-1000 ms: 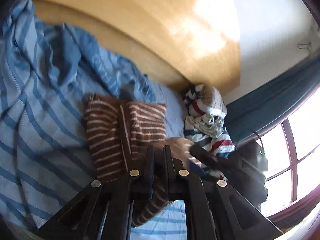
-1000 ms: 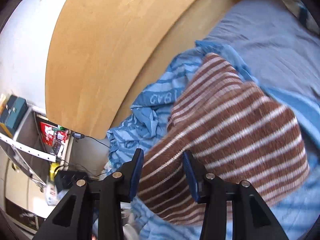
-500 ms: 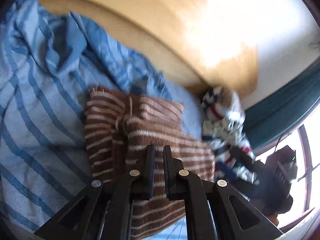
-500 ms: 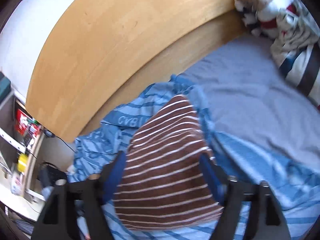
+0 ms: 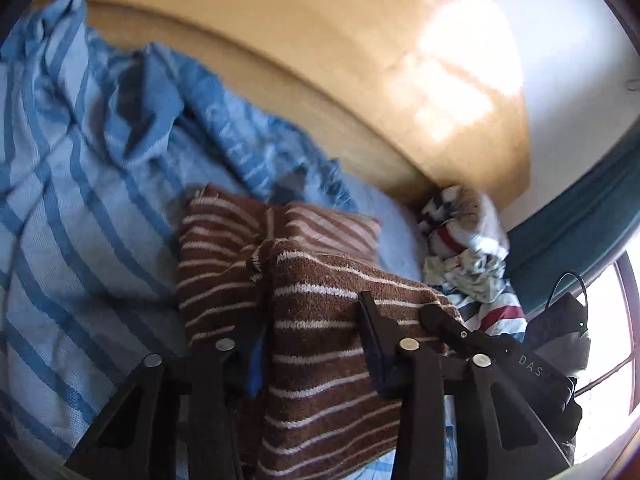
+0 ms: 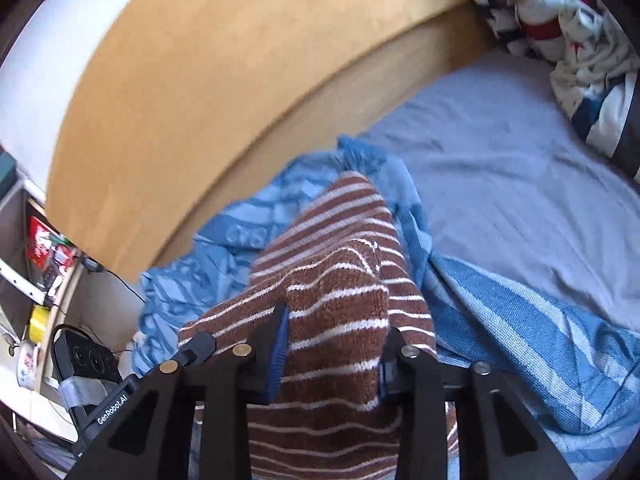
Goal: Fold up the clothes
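On the bed, a brown knitted sweater with thin white stripes (image 5: 320, 320) is lying partly folded on top of a rumpled blue striped blanket (image 5: 72, 208), with a doubled-over layer of the knit sitting toward the near edge. Beyond it, a plain grey-blue bedsheet (image 6: 500, 168) is stretching toward a curved light wooden headboard (image 6: 208, 92).

From the left wrist view, the left gripper (image 5: 312, 320) is pointing down at the sweater, and its black fingers (image 5: 370, 320) are opening, standing apart on either side of the upper fold; the knit is lying between them, and they are not pinching it.

From the right wrist view, the right gripper (image 6: 334, 336) is straddling a raised ridge of the same sweater (image 6: 336, 292). Its fingers (image 6: 276, 332) are closing, with the bunched knit between them and both blue-edged pads sitting against the sides of the fold.

Against the headboard, a crumpled heap of white, red and navy patterned clothing (image 5: 468, 256) is sitting well apart from the sweater.
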